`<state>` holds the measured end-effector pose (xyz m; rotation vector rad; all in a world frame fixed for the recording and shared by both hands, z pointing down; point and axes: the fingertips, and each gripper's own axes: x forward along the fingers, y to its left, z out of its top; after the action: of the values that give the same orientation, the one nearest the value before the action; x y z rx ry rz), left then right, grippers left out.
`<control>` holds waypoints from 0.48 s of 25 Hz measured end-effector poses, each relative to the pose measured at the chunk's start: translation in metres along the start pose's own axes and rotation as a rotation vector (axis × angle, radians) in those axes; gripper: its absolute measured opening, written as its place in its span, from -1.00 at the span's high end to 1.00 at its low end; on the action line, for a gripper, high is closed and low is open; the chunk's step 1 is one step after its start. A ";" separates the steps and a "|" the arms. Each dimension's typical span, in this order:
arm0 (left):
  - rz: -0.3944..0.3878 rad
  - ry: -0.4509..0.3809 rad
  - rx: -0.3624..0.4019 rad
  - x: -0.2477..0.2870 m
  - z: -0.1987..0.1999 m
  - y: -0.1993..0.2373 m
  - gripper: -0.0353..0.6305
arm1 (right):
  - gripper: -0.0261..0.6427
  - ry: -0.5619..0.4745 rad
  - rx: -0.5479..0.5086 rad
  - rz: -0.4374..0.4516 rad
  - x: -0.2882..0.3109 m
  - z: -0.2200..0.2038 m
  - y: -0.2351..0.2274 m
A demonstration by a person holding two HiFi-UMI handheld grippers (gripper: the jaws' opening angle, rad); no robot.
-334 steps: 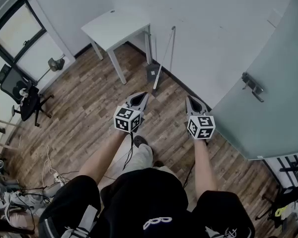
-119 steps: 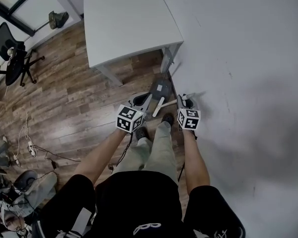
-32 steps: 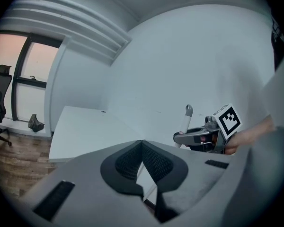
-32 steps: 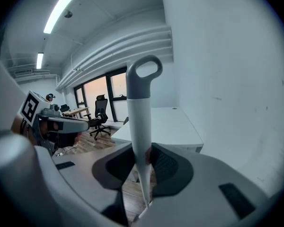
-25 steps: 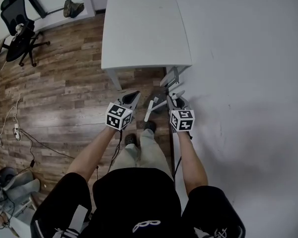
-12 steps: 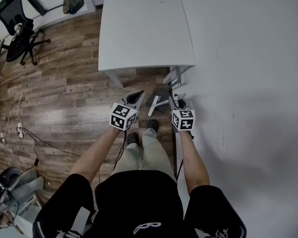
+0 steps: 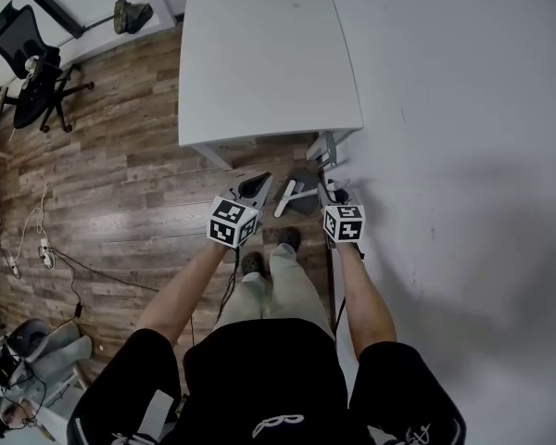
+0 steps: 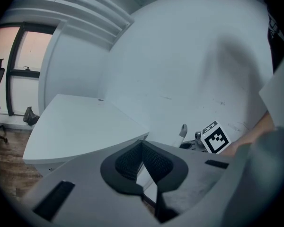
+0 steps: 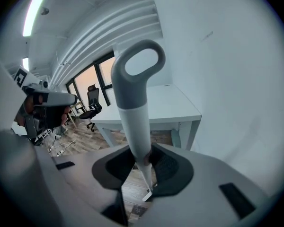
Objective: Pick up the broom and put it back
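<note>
While our right tongs [image 9: 142,168] pinch the broom handle [image 9: 135,93], centre frame, we should lower it upright; left tongs [image 8: 142,161] pressed together, empty.

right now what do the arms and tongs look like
The left tongs and right tongs are grey with black ribbed pads; each carries a white cube with black square markers. A dark cable hangs from the left one. Black short sleeves.

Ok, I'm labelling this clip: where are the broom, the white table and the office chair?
broom [image 9: 132,112], right gripper view, handle shaft.
white table [image 7: 269,54], head view, bare top.
office chair [image 7: 30,77], head view, seat.
</note>
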<state>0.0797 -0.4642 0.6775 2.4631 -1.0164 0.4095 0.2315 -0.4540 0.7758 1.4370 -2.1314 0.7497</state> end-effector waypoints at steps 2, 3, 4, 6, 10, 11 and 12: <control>0.000 0.001 -0.003 0.006 0.002 0.000 0.84 | 0.57 0.006 0.010 -0.005 0.003 -0.001 -0.006; -0.002 0.002 -0.004 0.008 0.003 0.000 0.84 | 0.57 0.008 0.014 -0.007 0.003 -0.002 -0.009; -0.004 0.002 -0.004 0.011 0.005 0.000 0.84 | 0.57 0.010 0.019 -0.011 0.004 -0.002 -0.011; -0.008 0.004 -0.003 0.015 0.007 -0.001 0.84 | 0.57 0.008 0.037 -0.023 0.004 -0.004 -0.017; -0.018 0.012 0.002 0.024 0.005 -0.004 0.84 | 0.57 -0.008 0.106 -0.066 0.002 -0.008 -0.038; -0.021 0.014 0.003 0.025 0.004 -0.005 0.84 | 0.57 -0.010 0.120 -0.075 0.001 -0.009 -0.043; -0.024 0.016 0.005 0.027 0.004 -0.007 0.84 | 0.57 -0.011 0.132 -0.084 0.000 -0.011 -0.048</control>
<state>0.1031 -0.4777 0.6837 2.4703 -0.9795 0.4233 0.2775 -0.4615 0.7923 1.5918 -2.0490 0.8663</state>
